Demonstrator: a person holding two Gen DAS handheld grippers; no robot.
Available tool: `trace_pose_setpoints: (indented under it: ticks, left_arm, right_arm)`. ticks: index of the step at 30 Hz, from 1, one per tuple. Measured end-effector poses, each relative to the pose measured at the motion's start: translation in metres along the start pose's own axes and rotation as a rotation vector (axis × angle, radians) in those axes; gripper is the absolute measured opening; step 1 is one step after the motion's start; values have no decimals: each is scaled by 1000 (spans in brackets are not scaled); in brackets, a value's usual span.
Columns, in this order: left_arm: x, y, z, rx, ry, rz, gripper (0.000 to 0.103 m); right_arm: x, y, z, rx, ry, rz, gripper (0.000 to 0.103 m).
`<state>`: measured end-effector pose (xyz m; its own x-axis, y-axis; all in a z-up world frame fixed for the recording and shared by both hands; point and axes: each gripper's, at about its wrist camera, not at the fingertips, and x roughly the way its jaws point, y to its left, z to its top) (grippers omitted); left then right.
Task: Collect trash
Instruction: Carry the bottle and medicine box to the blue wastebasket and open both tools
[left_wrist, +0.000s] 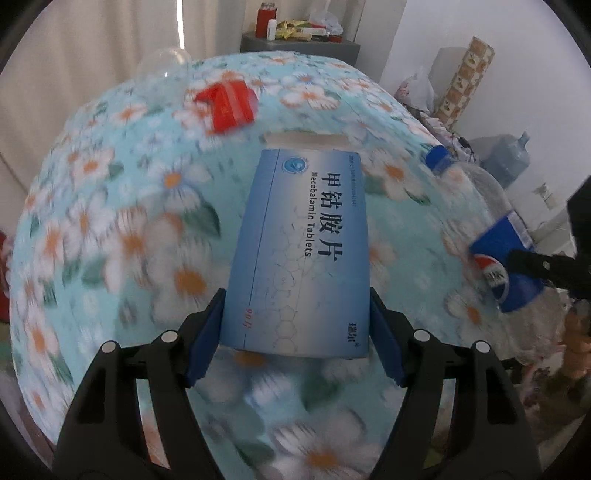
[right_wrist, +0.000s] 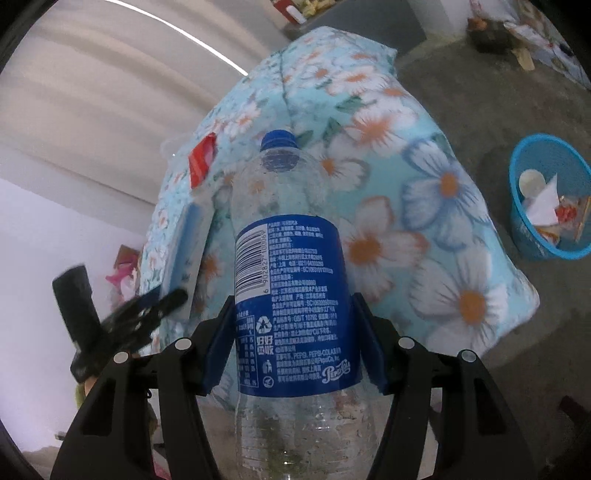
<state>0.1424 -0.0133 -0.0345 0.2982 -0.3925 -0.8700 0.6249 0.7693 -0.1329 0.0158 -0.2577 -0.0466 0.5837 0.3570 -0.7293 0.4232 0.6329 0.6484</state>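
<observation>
My left gripper (left_wrist: 295, 332) is shut on a blue and white Mecobalamin tablet box (left_wrist: 299, 251), held above the floral tablecloth (left_wrist: 110, 229). My right gripper (right_wrist: 293, 343) is shut on an empty clear Pepsi bottle (right_wrist: 291, 280) with a blue label and blue cap; the bottle also shows at the right of the left wrist view (left_wrist: 491, 229). A red packet (left_wrist: 227, 103) lies on the far part of the table; it also shows in the right wrist view (right_wrist: 201, 160). The tablet box shows edge-on in the right wrist view (right_wrist: 184, 243).
A blue mesh basket (right_wrist: 517, 206) holding paper scraps stands on the concrete floor at the right. A clear plastic item (left_wrist: 162, 62) sits at the table's far left edge. A grey cabinet (left_wrist: 299, 46) with clutter stands behind. A water jug (left_wrist: 506, 158) stands at the far right.
</observation>
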Motion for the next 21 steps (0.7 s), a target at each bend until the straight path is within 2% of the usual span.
trace_pose_setpoints:
  ticks: [2,4,5,9,17,21]
  left_arm:
    - [-3,-4,-6,-5,-6,-2,69]
    - [-5,-5,-7,-21,-17,-21,79]
    - [-5,-4,-6,-34,-26,-34,80]
    - [0,2,5,-76,-27,-64,81]
    - [18,-4,16,-49,10,-46,81]
    - [27,-9,18,-23,27,-12,81]
  right_arm:
    - [4,0,2,5,14,3,60]
    - [5,1,3,7,18,0,61]
    - [7,2,4,7,19,-1,61]
    - [5,1,7,7,28,-4,61]
    - [13,2,15,3,44,-40,64]
    - [17,5,18,-14,45,-54,64]
